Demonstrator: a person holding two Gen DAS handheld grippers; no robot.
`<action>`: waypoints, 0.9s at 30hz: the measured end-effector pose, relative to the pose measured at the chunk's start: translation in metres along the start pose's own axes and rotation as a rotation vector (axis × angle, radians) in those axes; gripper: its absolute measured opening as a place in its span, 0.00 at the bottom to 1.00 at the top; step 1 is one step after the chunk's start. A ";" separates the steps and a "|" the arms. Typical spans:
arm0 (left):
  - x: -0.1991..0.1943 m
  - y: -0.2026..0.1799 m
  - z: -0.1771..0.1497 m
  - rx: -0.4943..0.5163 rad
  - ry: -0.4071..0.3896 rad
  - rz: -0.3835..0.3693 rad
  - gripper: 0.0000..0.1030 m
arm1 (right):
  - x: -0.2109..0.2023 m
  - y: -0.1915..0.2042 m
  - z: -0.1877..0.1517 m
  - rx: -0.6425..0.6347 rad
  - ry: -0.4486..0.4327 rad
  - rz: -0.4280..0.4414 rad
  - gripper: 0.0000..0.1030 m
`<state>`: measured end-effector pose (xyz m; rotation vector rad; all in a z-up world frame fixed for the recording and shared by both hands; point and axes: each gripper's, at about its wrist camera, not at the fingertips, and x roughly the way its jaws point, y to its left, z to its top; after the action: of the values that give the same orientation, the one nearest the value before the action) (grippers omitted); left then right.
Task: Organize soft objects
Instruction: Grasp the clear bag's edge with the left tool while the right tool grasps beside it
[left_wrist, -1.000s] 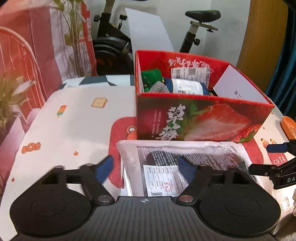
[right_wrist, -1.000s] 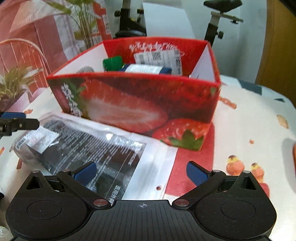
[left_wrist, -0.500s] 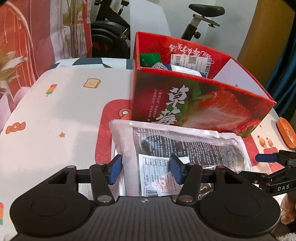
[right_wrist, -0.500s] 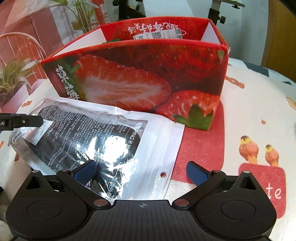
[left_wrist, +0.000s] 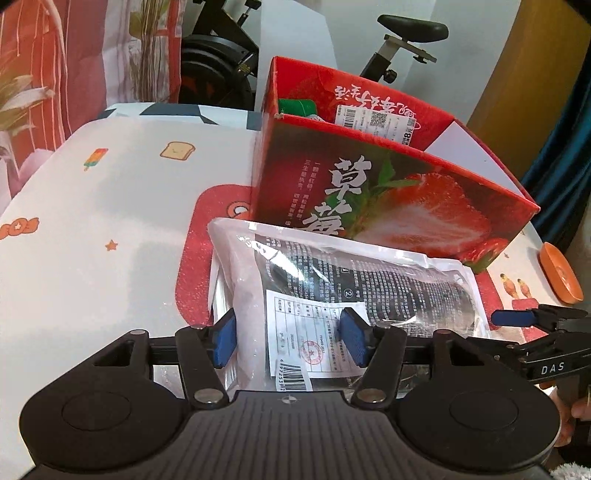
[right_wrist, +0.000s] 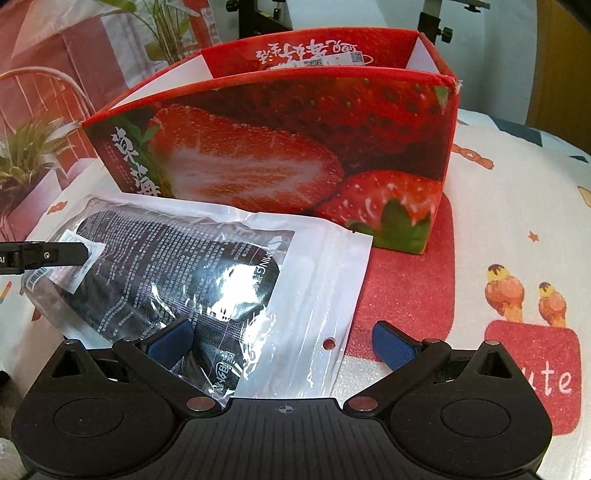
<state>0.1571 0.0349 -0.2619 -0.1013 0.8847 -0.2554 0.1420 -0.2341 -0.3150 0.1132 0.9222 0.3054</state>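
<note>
A clear plastic bag (left_wrist: 369, 280) holding a black soft item lies flat on the table in front of the red strawberry box (left_wrist: 388, 192). My left gripper (left_wrist: 289, 341) straddles the bag's labelled end; its jaws are opening slightly, with the bag between them, loose. My right gripper (right_wrist: 282, 345) stands open over the bag's (right_wrist: 177, 266) white zip end, its left pad on the plastic and its right pad off it. The box (right_wrist: 295, 140) holds a green item (left_wrist: 297, 107) and a labelled packet (left_wrist: 376, 120).
An orange dish (left_wrist: 559, 273) sits at the table's right edge. An exercise bike (left_wrist: 406, 33) stands behind the box. A potted plant (right_wrist: 22, 158) is off the table's left side. The printed tablecloth (left_wrist: 110, 184) is bare left of the box.
Both grippers have come down closer to the bag. The left jaws narrowed around its labelled end. The bag and box have not moved.
</note>
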 end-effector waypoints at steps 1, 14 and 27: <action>0.000 0.000 0.000 0.001 0.000 -0.001 0.60 | 0.001 0.001 0.000 -0.003 0.000 0.002 0.99; 0.002 0.005 -0.003 -0.008 -0.006 -0.009 0.60 | 0.013 0.004 0.018 -0.026 0.032 0.089 0.99; 0.001 0.004 -0.005 -0.015 -0.014 0.002 0.59 | 0.002 0.027 0.022 -0.136 -0.005 0.080 0.69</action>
<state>0.1547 0.0389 -0.2672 -0.1159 0.8731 -0.2463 0.1552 -0.2066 -0.2973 0.0259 0.8905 0.4406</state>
